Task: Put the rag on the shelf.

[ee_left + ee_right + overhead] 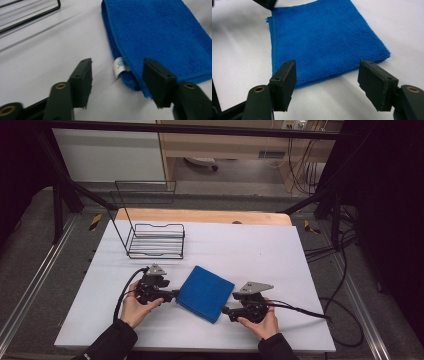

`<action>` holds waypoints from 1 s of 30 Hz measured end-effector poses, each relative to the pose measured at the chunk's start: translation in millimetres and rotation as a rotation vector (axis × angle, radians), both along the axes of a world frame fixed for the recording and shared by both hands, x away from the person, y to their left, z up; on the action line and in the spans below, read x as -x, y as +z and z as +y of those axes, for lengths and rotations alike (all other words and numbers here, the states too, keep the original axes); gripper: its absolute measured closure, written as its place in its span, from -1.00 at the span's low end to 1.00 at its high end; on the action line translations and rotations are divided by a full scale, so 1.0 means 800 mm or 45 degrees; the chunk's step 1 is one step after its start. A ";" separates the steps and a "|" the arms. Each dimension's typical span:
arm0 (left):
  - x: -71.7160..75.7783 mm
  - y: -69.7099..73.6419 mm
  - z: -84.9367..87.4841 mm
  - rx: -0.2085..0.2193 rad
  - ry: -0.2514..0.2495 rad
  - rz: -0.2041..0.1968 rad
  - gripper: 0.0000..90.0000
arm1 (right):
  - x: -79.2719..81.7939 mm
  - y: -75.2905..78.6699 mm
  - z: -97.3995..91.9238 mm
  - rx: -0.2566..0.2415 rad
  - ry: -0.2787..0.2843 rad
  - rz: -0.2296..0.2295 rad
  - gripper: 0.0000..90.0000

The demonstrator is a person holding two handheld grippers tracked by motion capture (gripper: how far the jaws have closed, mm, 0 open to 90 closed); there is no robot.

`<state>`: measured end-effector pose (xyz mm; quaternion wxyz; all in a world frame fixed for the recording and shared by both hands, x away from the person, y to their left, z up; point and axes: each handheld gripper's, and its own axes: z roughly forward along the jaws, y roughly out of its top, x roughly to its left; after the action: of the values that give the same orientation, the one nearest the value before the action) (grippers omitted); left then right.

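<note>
A folded blue towel lies flat on the white table cover, turned diagonally. My left gripper sits at the towel's left corner, held low over the table. In the left gripper view its jaws stand open around that corner of the towel, where a small white label sticks out; the pads do not press on the cloth. My right gripper is at the towel's near right corner. In the right gripper view its jaws are open and the towel's folded edge lies just ahead of them.
A black wire rack stands on the table behind the left gripper, its wires also in the left gripper view. A wooden strip runs along the table's far edge. Cables trail off the table's right side.
</note>
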<state>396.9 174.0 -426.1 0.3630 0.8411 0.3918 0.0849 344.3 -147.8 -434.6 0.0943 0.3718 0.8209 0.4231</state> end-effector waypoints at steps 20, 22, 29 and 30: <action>0.009 -0.019 -0.020 -0.024 -0.026 0.083 0.90 | -0.020 -0.004 0.017 0.081 -0.097 -0.062 -0.24; 0.010 -0.019 -0.021 -0.024 -0.018 0.083 0.92 | -0.031 -0.003 0.014 0.102 -0.129 -0.089 -0.19; 0.010 -0.021 -0.019 -0.015 -0.003 0.069 0.92 | -0.080 -0.005 0.016 0.080 -0.183 -0.085 0.09; 0.010 -0.022 -0.019 -0.012 -0.005 0.065 0.91 | -0.086 -0.006 0.019 0.068 -0.181 -0.084 0.12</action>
<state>388.7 159.1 -443.6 0.3493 0.8455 0.3989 0.0644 413.0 -132.6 -439.6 0.1608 0.4123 0.7999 0.4054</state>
